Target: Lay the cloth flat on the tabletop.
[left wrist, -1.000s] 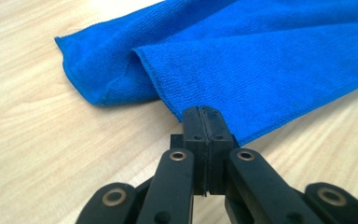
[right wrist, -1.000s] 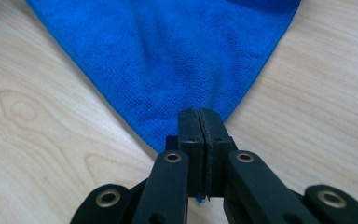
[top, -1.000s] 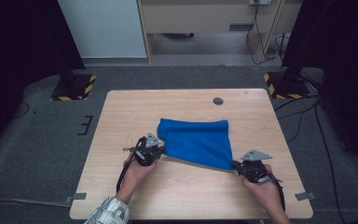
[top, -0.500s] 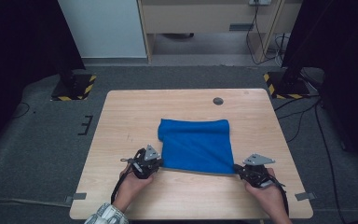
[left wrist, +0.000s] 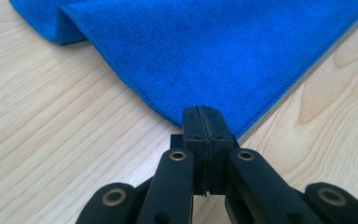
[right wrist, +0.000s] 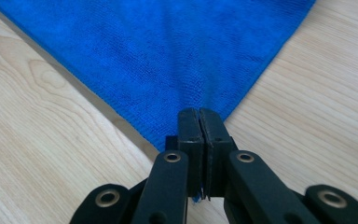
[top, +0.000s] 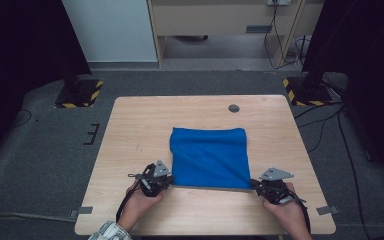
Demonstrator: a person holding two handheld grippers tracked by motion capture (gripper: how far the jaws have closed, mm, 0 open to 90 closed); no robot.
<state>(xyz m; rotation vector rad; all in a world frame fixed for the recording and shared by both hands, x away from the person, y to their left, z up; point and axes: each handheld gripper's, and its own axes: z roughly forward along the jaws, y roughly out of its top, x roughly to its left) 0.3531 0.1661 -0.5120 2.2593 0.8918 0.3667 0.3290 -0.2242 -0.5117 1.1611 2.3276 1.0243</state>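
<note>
The left gripper sits at about seven o'clock on the table, its jaws pinched tight on the near left corner of the blue cloth; in the left gripper view the pads meet over the very tip of that corner, and the fabric fans away toward twelve o'clock. The cloth lies at the table's middle, spread flat and seemingly doubled, with a rolled fold showing along its left side in the left gripper view. Its near hem runs from nine o'clock to three o'clock, stretched straight between the two tools, and its body lies wholly on the far side of that line. At about five o'clock the right gripper is clamped likewise on the near right corner, and in the right gripper view the cloth spreads from the closed pads toward twelve. Neither hand is nearer than the other: each already holds its own corner, level with its partner. So the next move likely turns on this: any fold must carry the near hem toward twelve o'clock, both hands travelling together to keep it taut and square.
</note>
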